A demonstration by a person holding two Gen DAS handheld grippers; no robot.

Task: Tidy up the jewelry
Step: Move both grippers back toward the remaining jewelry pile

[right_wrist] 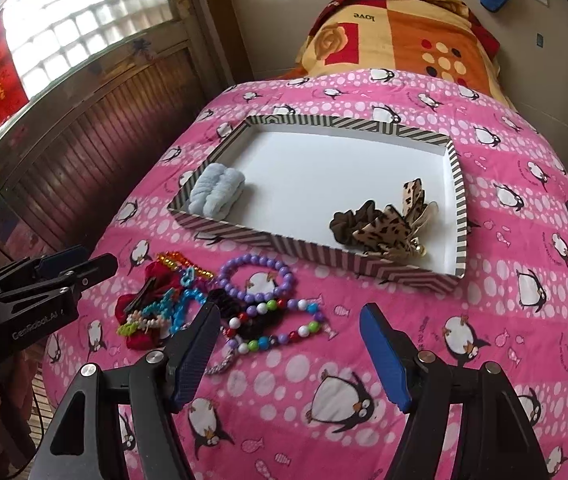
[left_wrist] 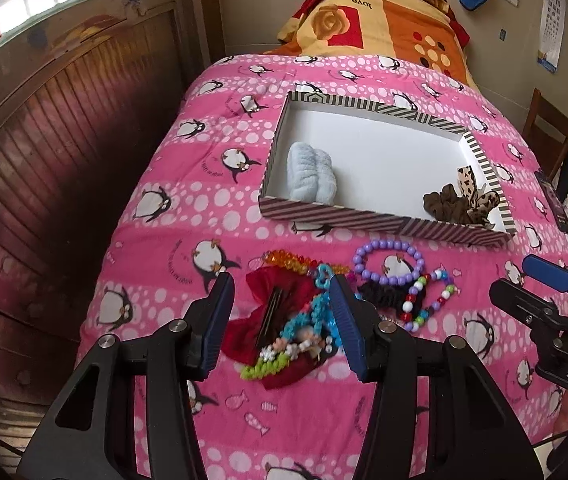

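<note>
Jewelry (right_wrist: 219,304) heaped on pink penguin quilt (right_wrist: 364,380) of the bed, just in front of striped box (right_wrist: 312,248): purple bead bracelet (right_wrist: 257,278), multicolour bead string (right_wrist: 279,328), red bow clip (left_wrist: 279,320), orange beads (left_wrist: 288,260). Inside the box, pale blue scrunchie (right_wrist: 217,194) at left, brown scrunchie (right_wrist: 354,220) and leopard bow (right_wrist: 400,224) at right. Left tool (left_wrist: 281,328) above the bow clip, jaws wide, gripping nothing. Right tool (right_wrist: 290,354) above bare quilt beside the beads, jaws wide, empty.

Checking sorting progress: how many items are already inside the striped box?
3: a light blue scrunchie at its left end; a brown scrunchie and leopard-print bow together at the right. None seems hidden.
</note>
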